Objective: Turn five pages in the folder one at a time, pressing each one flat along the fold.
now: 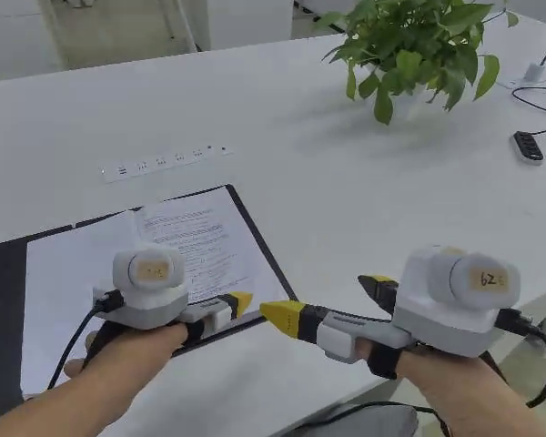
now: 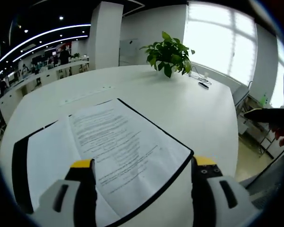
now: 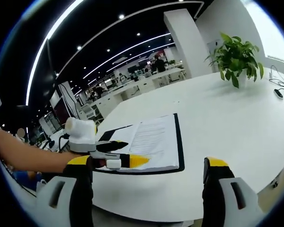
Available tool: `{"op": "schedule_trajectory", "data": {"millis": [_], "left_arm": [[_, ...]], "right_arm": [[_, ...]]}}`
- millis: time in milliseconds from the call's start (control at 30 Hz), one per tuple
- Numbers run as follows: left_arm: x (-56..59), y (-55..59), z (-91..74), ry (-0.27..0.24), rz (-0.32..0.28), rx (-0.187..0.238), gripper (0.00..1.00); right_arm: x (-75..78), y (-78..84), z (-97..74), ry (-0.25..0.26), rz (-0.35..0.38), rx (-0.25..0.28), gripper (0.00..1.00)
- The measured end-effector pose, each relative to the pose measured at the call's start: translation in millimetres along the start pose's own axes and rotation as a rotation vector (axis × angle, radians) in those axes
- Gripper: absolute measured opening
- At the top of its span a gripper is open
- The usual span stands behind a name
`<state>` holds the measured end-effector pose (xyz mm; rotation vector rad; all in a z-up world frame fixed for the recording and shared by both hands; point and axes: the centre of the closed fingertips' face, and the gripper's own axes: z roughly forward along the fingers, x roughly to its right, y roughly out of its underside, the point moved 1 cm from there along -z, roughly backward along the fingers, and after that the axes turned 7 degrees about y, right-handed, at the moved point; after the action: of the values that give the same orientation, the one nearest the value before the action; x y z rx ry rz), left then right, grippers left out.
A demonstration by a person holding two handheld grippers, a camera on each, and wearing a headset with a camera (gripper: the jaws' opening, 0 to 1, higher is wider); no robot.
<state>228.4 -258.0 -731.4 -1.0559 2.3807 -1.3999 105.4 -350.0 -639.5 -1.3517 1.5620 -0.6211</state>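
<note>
Folder (image 1: 196,241) open flat on desk (image 1: 364,200), at its near-left edge. Left gripper (image 2: 143,163) jaws spread wide over the right page's near corner, holding nothing. Right gripper (image 3: 146,161) jaws also wide apart, empty, just right of folder.

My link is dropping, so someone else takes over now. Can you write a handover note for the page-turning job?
Left tongs: open, holding nothing, above the folder's near right corner.
Right tongs: open, holding nothing, beside the folder, at the table edge.
Folder lies open, printed page flat on the right.
Done: turned pages cannot be counted from here.
To do: grip the page, turn it, press along the fold.
</note>
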Motion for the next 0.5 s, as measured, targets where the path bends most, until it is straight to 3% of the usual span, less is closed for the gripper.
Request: {"op": "schedule_trajectory", "data": {"millis": [200,367,500], "left_arm": [[5.6,0.2,24.9,0.004,0.030,0.008,0.82],[2.5,-1.6,40.8,-0.030,0.048,0.028,0.78],[0.3,8.9,47.9,-0.049,0.046,0.001,0.74]], "right_arm": [[-3.0,0.2,-2.4,-0.002,0.015,0.021,0.96],[-1.4,-0.4,-3.4,0.003,0.029,0.035,0.96],[2.9,0.9,-4.0,0.010,0.049,0.039,0.96]]}}
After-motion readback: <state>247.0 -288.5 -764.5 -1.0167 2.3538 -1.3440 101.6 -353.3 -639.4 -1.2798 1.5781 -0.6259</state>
